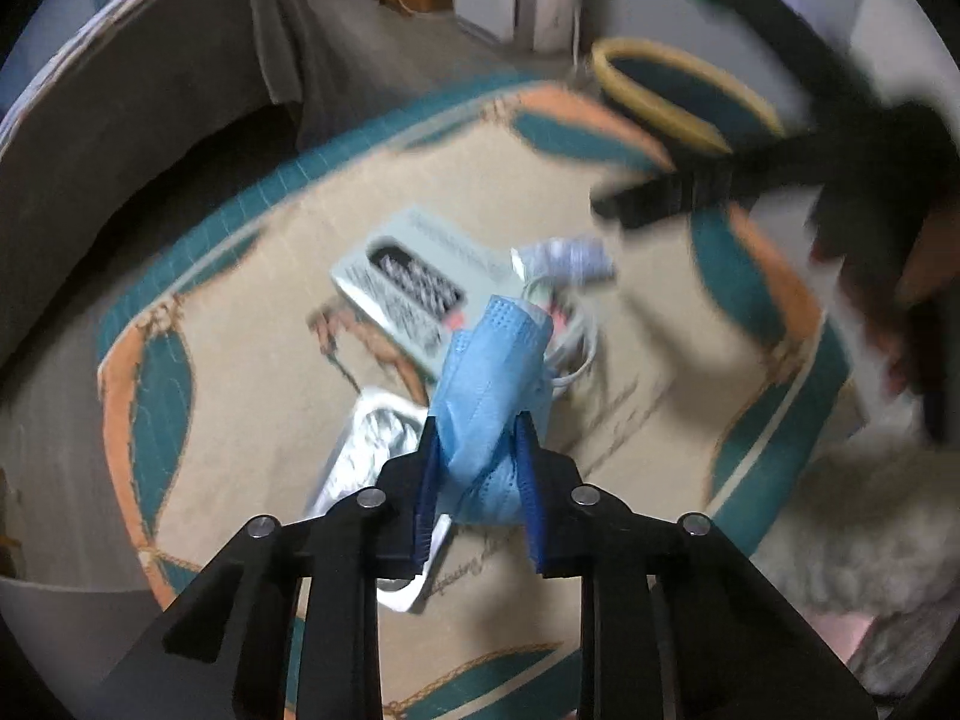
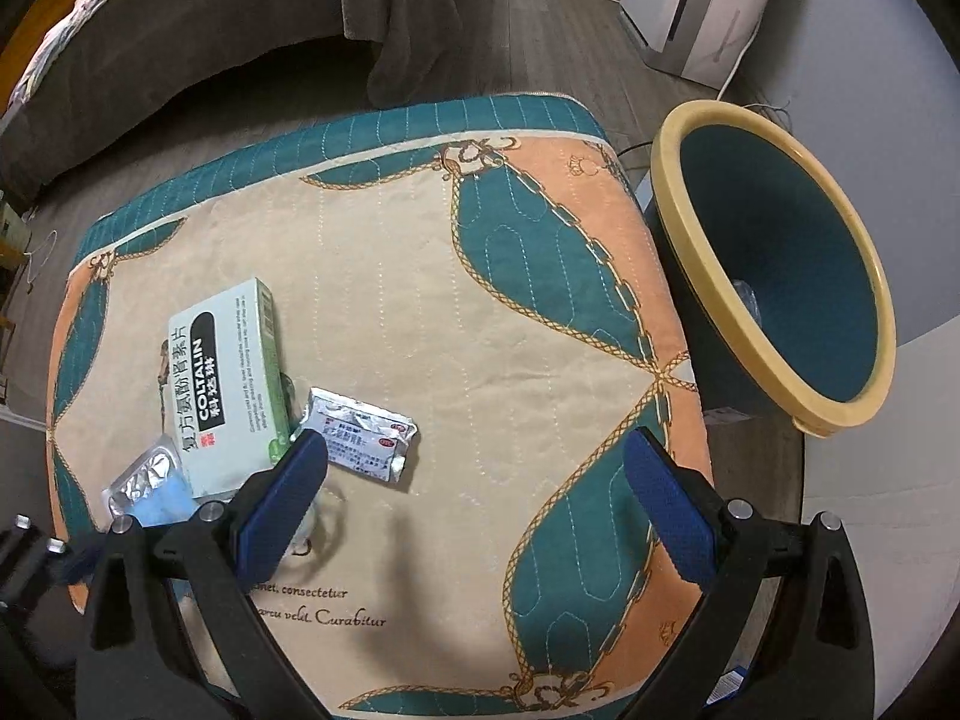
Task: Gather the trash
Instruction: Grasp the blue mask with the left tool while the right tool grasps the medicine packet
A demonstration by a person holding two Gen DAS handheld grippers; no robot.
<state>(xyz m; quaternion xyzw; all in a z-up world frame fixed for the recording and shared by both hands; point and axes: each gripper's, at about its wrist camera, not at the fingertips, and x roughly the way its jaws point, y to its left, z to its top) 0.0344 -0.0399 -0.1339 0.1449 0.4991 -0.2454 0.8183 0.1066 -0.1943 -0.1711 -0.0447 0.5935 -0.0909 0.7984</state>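
Blue pleated fabric fills the middle of the left wrist view: a crumpled face mask sits clamped between the blue pads of the left claw, its lower end bunched between the pads and its upper end sticking out past the tips. Under it lies the bench, covered in a quilted cloth of cream, teal and orange. Just beyond the mask rest a pale green medicine box and a small crumpled sachet, with a loop of white cord beside them. A silver blister pack lies near the left pad, partly hidden by the claw. At the far right edge of the bench stands a teal bin with a yellow rim. A blurred dark shape crosses the upper right corner in front of the bin. A grey draped bed rises at the far left.

From the right wrist view, the right claw hangs over the bench with its pads wide apart and nothing between them. The left pad overlaps the near corner of the medicine box and the edge of the sachet. The blister pack and a patch of the blue mask show at the near left. The bin stands off the right side of the bench, leaning, with something clear lying in its bottom. A white appliance stands on the floor beyond.
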